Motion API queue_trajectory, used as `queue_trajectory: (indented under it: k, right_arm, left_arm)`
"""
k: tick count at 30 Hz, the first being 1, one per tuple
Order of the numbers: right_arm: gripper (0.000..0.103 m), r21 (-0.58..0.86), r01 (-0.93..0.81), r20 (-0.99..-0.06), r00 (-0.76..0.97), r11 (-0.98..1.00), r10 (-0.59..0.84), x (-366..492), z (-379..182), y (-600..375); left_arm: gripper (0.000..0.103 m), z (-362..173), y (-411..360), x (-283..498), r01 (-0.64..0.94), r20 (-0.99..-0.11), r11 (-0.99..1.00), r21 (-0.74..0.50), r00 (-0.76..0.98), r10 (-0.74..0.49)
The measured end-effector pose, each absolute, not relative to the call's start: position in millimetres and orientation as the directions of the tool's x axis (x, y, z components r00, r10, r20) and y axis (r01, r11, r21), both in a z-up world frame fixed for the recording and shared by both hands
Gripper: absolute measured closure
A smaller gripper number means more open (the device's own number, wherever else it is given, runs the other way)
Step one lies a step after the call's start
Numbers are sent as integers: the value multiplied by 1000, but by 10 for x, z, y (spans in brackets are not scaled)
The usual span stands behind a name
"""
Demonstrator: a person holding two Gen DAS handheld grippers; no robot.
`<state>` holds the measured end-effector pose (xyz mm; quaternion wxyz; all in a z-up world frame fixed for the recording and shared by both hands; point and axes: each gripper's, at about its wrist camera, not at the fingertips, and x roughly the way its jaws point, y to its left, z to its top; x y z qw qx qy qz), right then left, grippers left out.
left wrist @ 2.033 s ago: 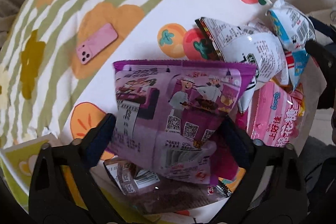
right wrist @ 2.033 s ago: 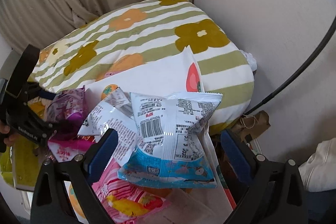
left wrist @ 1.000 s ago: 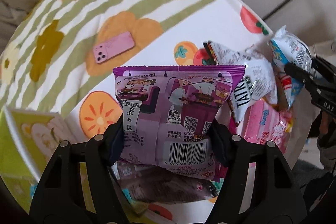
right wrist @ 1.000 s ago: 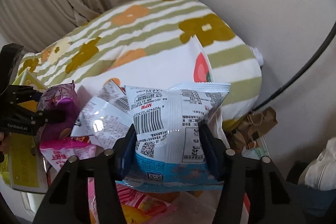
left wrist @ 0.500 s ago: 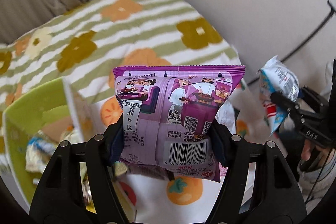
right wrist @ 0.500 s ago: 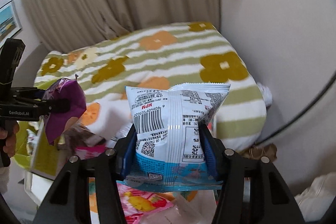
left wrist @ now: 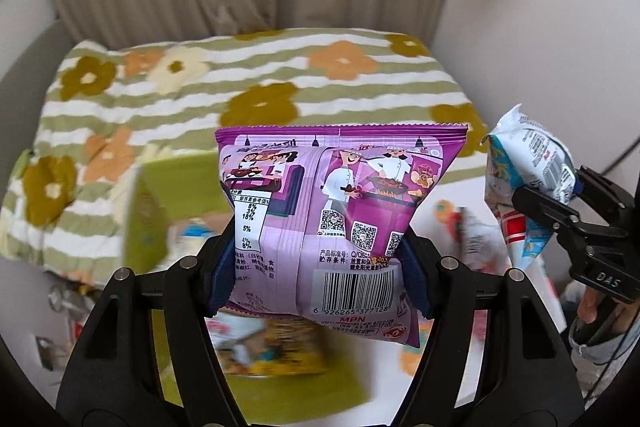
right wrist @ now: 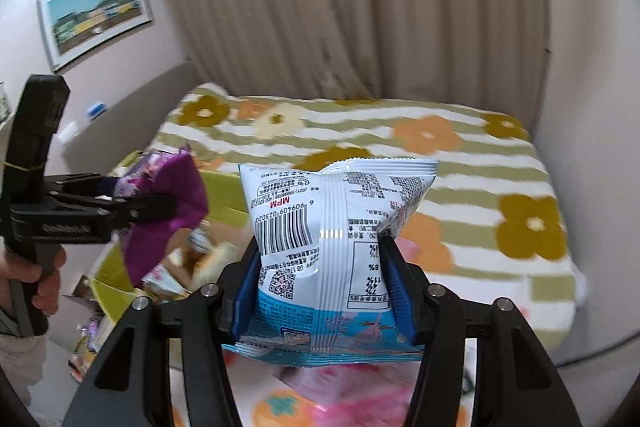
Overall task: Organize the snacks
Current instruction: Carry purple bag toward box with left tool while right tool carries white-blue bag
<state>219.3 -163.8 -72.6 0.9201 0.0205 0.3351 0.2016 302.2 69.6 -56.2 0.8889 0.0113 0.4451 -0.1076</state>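
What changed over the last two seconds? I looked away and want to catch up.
Both grippers closed on packets and lifted them off the pile: the left gripper took the purple snack bag, the right gripper the white-and-blue snack bag. The green box came into view below. The flowered blanket stayed put.

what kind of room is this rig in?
Most likely a bedroom at home. A bed with a flower-striped blanket fills the middle, pleated curtains hang behind it, and a framed picture is on the wall.
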Motion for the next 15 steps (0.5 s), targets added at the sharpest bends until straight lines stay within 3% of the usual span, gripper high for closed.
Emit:
queue_trajectory:
  k: [6, 12, 15]
  right_arm:
    - [51, 198, -391, -612, 667, 899, 425, 2494, -749, -864]
    - [51, 202, -378, -643, 644, 904, 413, 2779, -885, -326]
    - [51, 198, -354, -665, 637, 914, 391, 2886, -976, -185]
  left_arm:
    - [37, -717, 1366, 3317, 164, -818, 986, -36, 561, -123]
    - [37, -987, 1765, 3745, 182, -834, 980, -86, 525, -171]
    - [30, -1162, 1782, 3904, 200, -857, 977, -80, 486, -170]
